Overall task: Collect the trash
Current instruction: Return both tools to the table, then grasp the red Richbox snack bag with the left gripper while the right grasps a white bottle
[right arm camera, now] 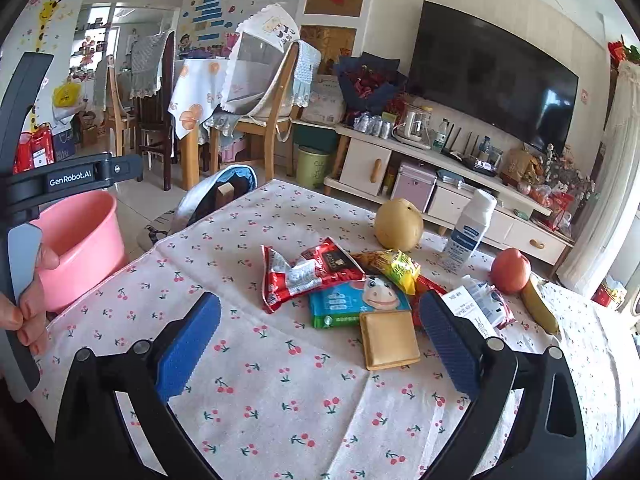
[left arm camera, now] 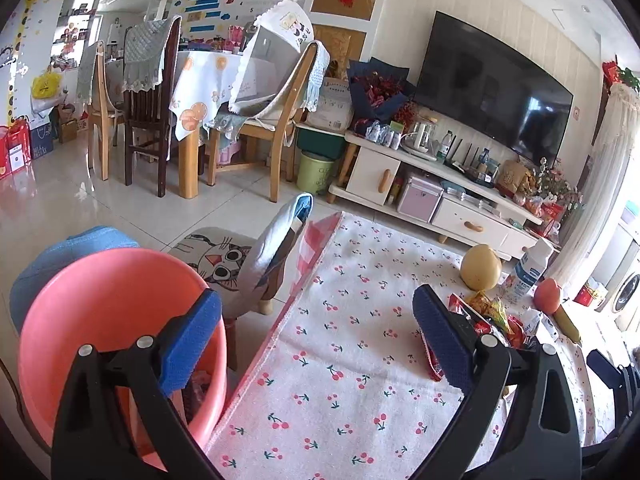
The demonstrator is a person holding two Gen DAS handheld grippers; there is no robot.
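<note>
Right wrist view: the wrappers (right arm camera: 316, 276) are seen still piled on the table (right arm camera: 280, 400), none yet gathered. Right gripper (right arm camera: 320, 344) and left gripper (left arm camera: 316, 340) are held wide, empty; little is discernible inside the pink bucket (left arm camera: 100, 300).

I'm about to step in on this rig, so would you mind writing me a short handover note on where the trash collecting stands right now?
Left gripper: open, empty, over the table edge beside the pink bucket.
Right gripper: open, empty, facing the wrapper pile.
On the tablecloth: red wrapper, blue-green pack, yellow-green wrapper, tan square packet, paper slip.
Not obviously trash: pear, white bottle, apple, banana.
Done: something seems to lie in the bucket already; I cannot tell what.
Left: pick up the wrappers and drop them in the bucket.
</note>
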